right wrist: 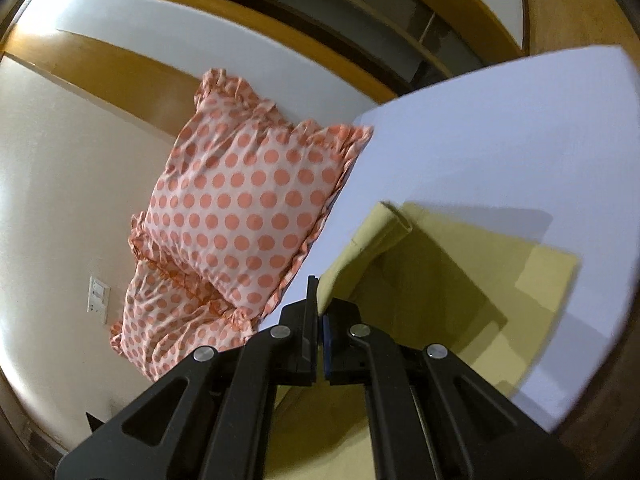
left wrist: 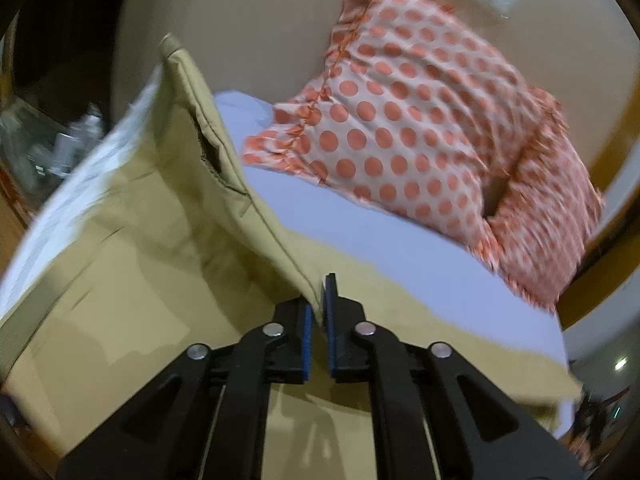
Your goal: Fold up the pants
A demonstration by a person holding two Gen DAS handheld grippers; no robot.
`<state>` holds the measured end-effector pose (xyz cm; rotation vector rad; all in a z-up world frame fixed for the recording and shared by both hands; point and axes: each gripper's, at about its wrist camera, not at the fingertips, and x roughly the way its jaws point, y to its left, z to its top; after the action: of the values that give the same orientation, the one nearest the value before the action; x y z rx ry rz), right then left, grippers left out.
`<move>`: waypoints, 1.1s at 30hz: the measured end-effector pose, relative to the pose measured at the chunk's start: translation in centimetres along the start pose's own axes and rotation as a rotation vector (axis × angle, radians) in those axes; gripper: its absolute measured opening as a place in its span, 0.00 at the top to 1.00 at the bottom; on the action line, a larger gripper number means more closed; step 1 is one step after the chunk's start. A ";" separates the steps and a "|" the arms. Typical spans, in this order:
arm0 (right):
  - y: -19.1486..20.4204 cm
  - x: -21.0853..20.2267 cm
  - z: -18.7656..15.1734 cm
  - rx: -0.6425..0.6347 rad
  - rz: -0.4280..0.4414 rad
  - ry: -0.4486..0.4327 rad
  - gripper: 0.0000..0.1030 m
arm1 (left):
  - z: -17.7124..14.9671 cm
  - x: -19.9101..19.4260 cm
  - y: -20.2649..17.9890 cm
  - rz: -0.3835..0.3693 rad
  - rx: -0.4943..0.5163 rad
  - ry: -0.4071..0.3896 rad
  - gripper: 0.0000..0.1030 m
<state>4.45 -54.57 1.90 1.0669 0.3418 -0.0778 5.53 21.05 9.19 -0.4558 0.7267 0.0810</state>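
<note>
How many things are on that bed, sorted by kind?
Khaki pants: 1, pinched by the left gripper and the right gripper
Polka-dot pillows: 2, one stacked on the other
Total: 3 on the white bed

No text, label, brand, number or sign can be read in either view. The orange-dotted white frilled pillows (right wrist: 236, 208) carry only a pattern of dots. The white wall switch plate (right wrist: 98, 294) shows no legible marking. The cluttered bottles on the dark shelf (left wrist: 68, 144) in the left wrist view are too blurred for any lettering to be made out.
</note>
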 end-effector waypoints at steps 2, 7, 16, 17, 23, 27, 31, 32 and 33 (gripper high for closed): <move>-0.8 -0.6 0.0 0.006 -0.020 -0.007 0.98 | -3.8 -2.8 0.7 0.024 0.014 0.002 0.89; -3.6 -1.1 -0.8 0.041 -0.090 0.012 0.98 | -11.2 -4.1 3.2 0.059 -0.050 0.086 0.90; -4.3 -2.5 -1.4 -0.036 -0.234 0.006 0.89 | -13.1 -4.3 4.5 0.005 -0.074 0.065 0.86; -4.1 -3.0 -1.4 -0.053 -0.260 -0.016 0.70 | -13.3 -4.5 4.5 -0.017 -0.070 0.060 0.82; -4.2 -3.9 -1.4 -0.123 -0.333 -0.060 0.45 | -14.8 -5.4 4.2 -0.115 -0.021 0.012 0.57; -4.5 -2.9 -2.2 -0.133 -0.331 -0.034 0.47 | -16.2 -5.7 4.2 -0.183 -0.002 0.017 0.52; -4.5 -1.6 -3.3 -0.157 -0.254 0.019 0.82 | -17.0 -5.4 4.2 -0.231 0.000 0.038 0.48; -4.8 -1.2 -3.5 -0.145 -0.231 0.034 0.92 | -17.1 -5.2 4.1 -0.240 0.000 0.041 0.48; -5.2 -1.0 -3.6 -0.132 -0.205 0.036 0.93 | -17.2 -5.1 4.0 -0.245 0.000 0.042 0.46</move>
<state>1.48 -54.11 -3.72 0.9012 0.4825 -0.2166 -9.89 17.75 -0.21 -0.5444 0.7073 -0.1591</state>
